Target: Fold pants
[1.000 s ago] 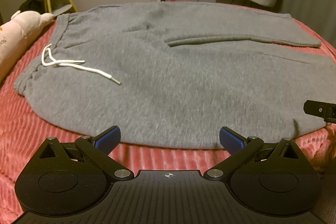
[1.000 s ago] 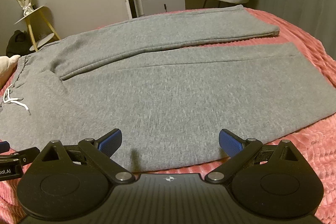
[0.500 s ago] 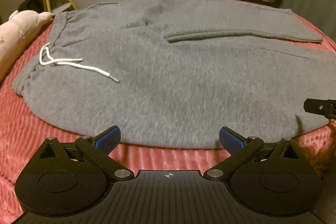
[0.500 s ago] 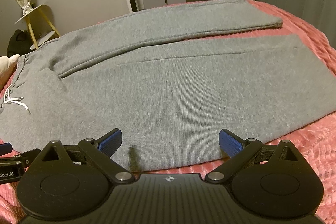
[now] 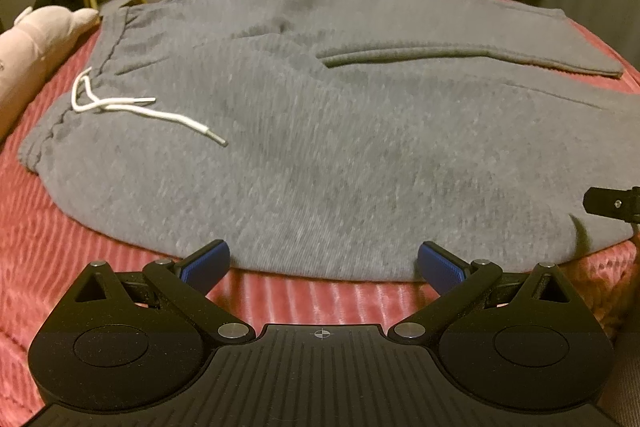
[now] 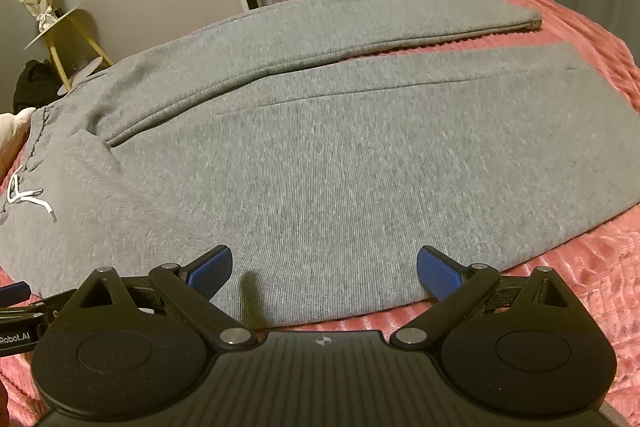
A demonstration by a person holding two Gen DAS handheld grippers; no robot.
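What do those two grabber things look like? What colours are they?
Each hand-held gripper, left and right, is matte black plastic with a ribbed middle plate, two round discs, silver pivot screws, a small crosshair mark, and blue textured pads on the fingertips.

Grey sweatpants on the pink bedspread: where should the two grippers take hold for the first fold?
Probably the near long edge of the grey fleece sweatpants, approached low from the bedside. That edge lies flat along the ribbed pink bedspread, directly ahead of the open left gripper and right gripper; lifting it could fold the near leg over the far one.
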